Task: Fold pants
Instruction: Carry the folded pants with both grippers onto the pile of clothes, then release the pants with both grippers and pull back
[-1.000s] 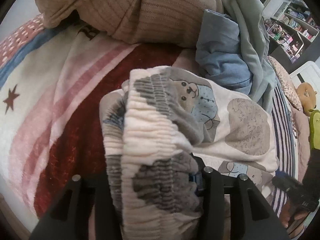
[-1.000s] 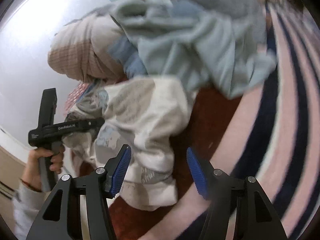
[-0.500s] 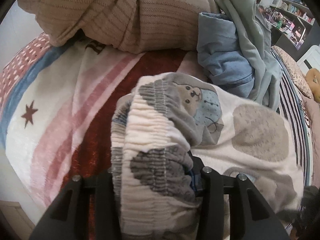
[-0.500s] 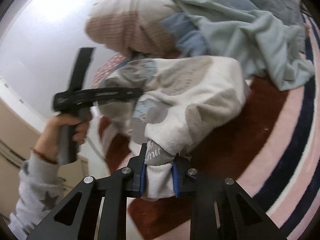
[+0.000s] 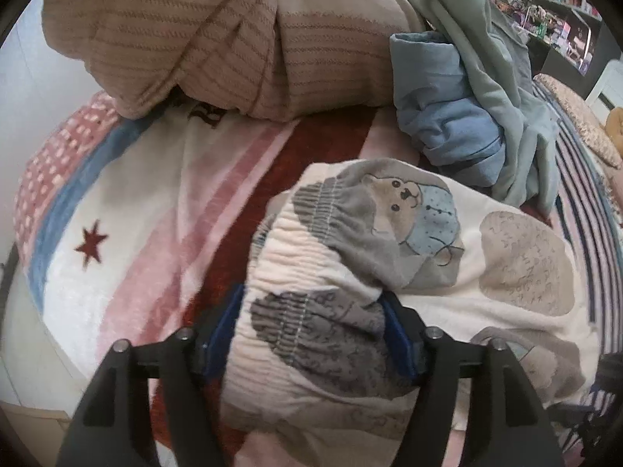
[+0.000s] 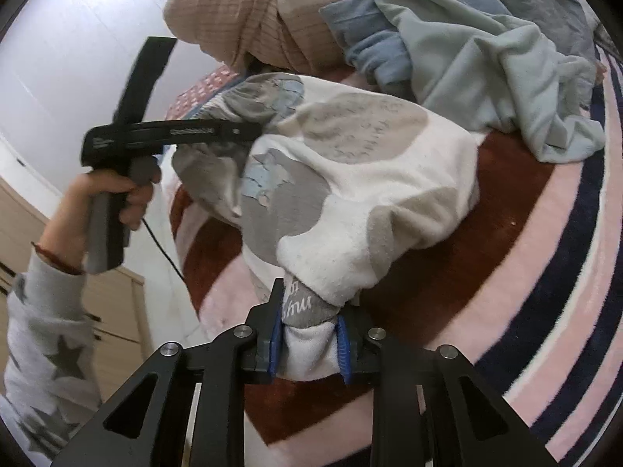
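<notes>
The pants [image 5: 486, 272] are cream fleece with grey bear prints. They stretch between both grippers above a striped blanket [image 5: 136, 202]. My left gripper [image 5: 311, 330] has the gathered waistband between its blue pads. Its jaws are opening and the left pad's face shows beside the cloth. In the right wrist view the pants [image 6: 370, 179] sag over the blanket [image 6: 525, 253], and a hand [image 6: 113, 194] holds the left gripper at their far end. My right gripper [image 6: 309, 346] pinches a leg cuff between its pads, though its jaws are opening slightly.
A brown knit garment [image 5: 233, 39], a blue garment [image 5: 447, 124] and a pale green one [image 5: 502, 78] are piled behind the pants. Shelves [image 5: 564, 19] stand far right. The blanket's edge and wooden furniture [image 6: 113, 330] lie to the left, below a white wall.
My right gripper, open beside the pants a second ago, has come onto the leg cuff and shut on it. The left jaws have spread, baring their blue pads around the waistband.
</notes>
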A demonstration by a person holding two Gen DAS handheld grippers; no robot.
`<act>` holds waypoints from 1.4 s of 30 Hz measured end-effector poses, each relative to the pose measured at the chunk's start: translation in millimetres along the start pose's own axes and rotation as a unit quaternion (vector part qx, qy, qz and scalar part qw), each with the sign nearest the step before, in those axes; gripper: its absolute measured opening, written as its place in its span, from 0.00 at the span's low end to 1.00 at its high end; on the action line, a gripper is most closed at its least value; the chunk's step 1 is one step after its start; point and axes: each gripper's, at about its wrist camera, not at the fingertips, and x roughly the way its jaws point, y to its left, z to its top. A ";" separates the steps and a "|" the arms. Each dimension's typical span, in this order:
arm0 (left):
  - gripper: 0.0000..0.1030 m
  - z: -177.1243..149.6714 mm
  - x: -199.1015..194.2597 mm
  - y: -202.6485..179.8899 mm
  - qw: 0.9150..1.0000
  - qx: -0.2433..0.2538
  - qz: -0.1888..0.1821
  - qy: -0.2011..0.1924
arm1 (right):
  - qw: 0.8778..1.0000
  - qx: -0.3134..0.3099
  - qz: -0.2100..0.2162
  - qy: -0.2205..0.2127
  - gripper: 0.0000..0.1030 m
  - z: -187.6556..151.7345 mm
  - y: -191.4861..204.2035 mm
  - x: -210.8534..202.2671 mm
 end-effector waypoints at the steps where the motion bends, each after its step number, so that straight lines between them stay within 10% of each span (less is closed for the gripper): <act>1: 0.67 -0.4 -1.7 1.0 1.000 0.002 0.004 -0.002 | 1.000 0.002 -0.002 0.001 0.23 -0.2 -1.4 -0.3; 11: 0.75 -21.2 -75.9 -19.1 0.992 0.026 0.055 -0.106 | 0.993 -0.054 -0.075 -0.068 0.37 -15.0 20.9 -52.4; 25: 0.99 -129.6 -231.8 -174.3 0.942 0.036 -0.038 -0.332 | 0.933 -0.069 -0.245 -0.255 0.82 -114.9 32.4 -215.2; 33: 0.99 -164.9 -245.1 -251.2 0.925 0.060 -0.107 -0.358 | 0.868 -0.057 -0.354 -0.343 0.95 -176.9 26.4 -271.0; 42: 0.99 -170.9 -239.9 -284.4 0.925 0.060 -0.129 -0.351 | 0.856 -0.036 -0.371 -0.359 0.99 -208.1 9.2 -287.4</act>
